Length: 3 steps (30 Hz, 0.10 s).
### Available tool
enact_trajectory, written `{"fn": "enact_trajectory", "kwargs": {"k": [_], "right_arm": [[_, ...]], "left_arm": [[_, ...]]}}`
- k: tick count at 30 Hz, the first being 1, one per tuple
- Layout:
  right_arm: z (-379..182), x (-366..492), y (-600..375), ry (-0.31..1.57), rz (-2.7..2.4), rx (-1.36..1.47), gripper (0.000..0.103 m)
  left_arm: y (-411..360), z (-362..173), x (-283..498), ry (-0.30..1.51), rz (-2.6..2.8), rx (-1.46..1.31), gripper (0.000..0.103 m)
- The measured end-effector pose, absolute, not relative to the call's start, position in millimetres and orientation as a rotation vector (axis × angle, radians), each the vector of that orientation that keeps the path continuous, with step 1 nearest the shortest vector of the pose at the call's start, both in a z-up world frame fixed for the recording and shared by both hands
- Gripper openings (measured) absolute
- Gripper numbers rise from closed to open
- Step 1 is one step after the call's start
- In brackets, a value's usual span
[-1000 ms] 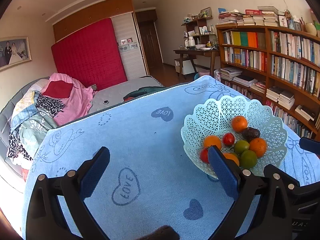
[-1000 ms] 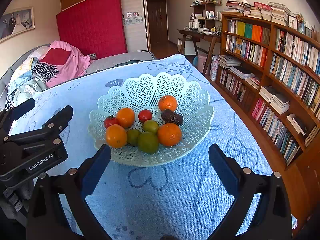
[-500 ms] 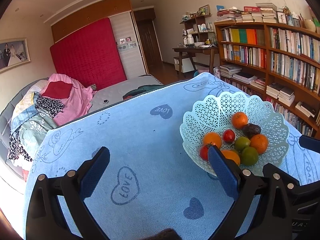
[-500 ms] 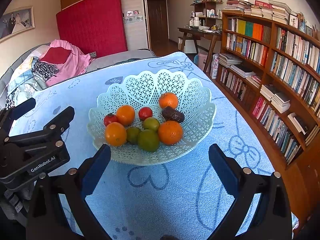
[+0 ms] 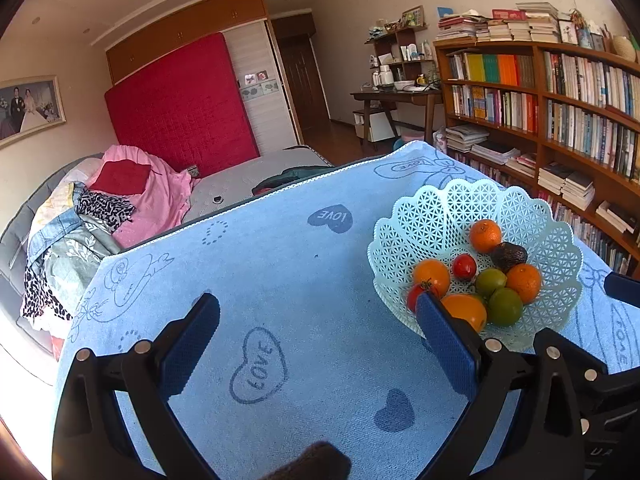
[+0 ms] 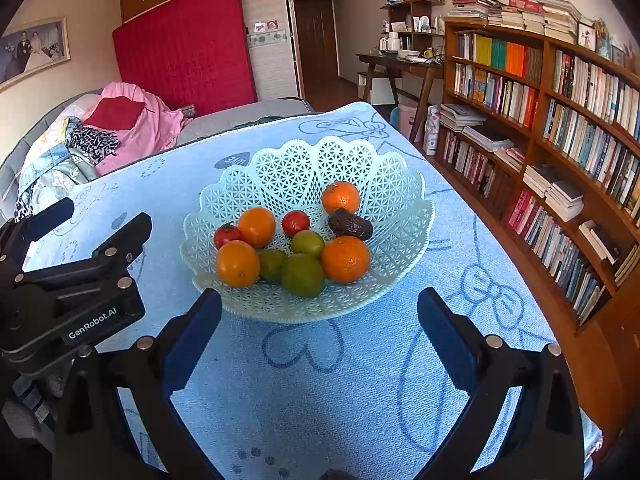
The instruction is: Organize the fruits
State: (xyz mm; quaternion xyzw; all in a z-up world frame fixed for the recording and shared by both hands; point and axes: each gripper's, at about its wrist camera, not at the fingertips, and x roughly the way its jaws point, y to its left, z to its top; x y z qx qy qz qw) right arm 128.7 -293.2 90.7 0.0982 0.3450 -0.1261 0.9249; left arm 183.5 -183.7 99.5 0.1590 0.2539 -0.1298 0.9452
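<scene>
A pale green lattice basket (image 6: 308,164) (image 5: 460,208) stands on the blue cloth-covered table (image 6: 328,376) (image 5: 248,272). It holds several oranges (image 6: 345,259), two red tomatoes (image 6: 295,223), green fruits (image 6: 302,274) and a dark avocado (image 6: 349,225). My right gripper (image 6: 319,320) hovers open just short of the basket's near rim, with nothing between its fingers. My left gripper (image 5: 318,322) is open over bare cloth to the left of the basket; its right finger overlaps the basket's near edge in the left wrist view. The left gripper's body (image 6: 68,292) shows at the left of the right wrist view.
A tall bookshelf (image 6: 560,128) runs close along the table's right side. A bed with piled clothes (image 5: 92,216) lies beyond the table's far left edge. A desk (image 5: 400,100) stands at the back of the room.
Both views have shifted slightly: the basket sits a little closer and lower in the right wrist view. Both grippers stay open and the fruits have not moved.
</scene>
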Motion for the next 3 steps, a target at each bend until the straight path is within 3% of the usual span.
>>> {"fn": "enact_trajectory", "kwargs": {"k": [3], "right_arm": [[91.5, 126.1, -290.1, 0.711, -0.246, 0.207, 0.100]], "left_arm": [[-175.6, 94.9, 180.5, 0.540, -0.239, 0.334, 0.098]]}}
